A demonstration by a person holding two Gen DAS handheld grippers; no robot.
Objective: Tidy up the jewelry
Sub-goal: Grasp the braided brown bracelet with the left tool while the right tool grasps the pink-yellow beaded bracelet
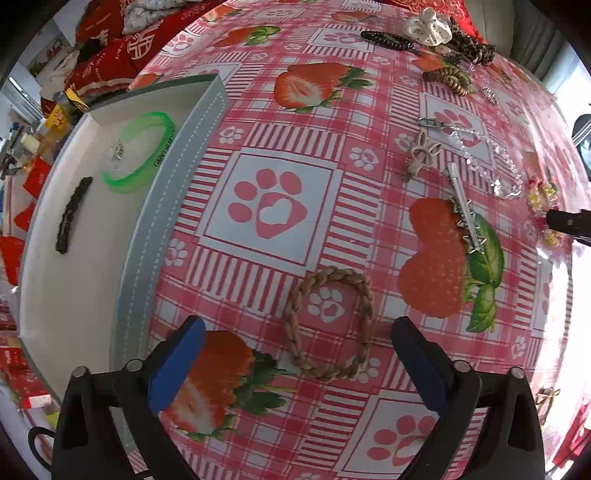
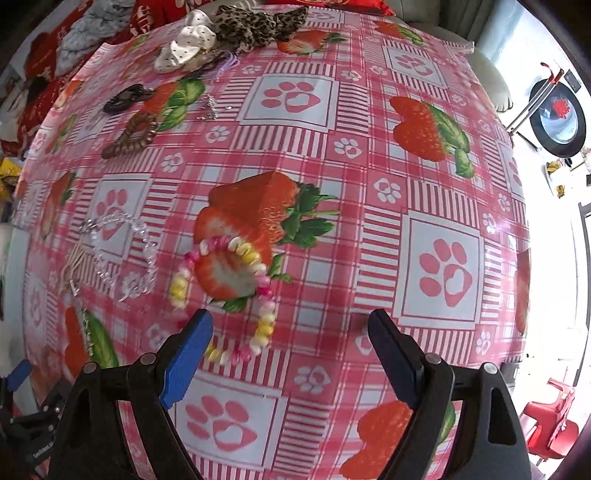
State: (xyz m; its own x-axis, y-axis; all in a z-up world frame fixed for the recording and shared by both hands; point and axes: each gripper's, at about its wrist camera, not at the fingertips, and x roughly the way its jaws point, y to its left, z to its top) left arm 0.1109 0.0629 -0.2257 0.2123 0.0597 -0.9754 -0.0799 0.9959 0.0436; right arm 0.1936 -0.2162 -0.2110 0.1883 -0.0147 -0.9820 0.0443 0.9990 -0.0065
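A tan braided bracelet [image 1: 330, 325] lies on the strawberry tablecloth between the fingers of my open, empty left gripper [image 1: 299, 328]. A grey tray [image 1: 173, 192] at the left holds a green bangle [image 1: 142, 151], a dark hair clip [image 1: 72, 214] and a small silver piece [image 1: 117, 150]. My right gripper [image 2: 291, 321] is open and empty just above a pink-and-yellow bead bracelet [image 2: 229, 295], whose lower part sits beside the left finger. A clear crystal bracelet [image 2: 122, 254] lies to its left.
A silver star clip [image 1: 463, 210], a bunny clip [image 1: 421, 151], a crystal bracelet [image 1: 491, 155], a brown coil tie [image 1: 448, 75], a dark clip [image 1: 386, 38], a white scrunchie [image 2: 184, 48] and a leopard scrunchie [image 2: 258, 24] lie on the table. Red cloth sits beyond the far edge.
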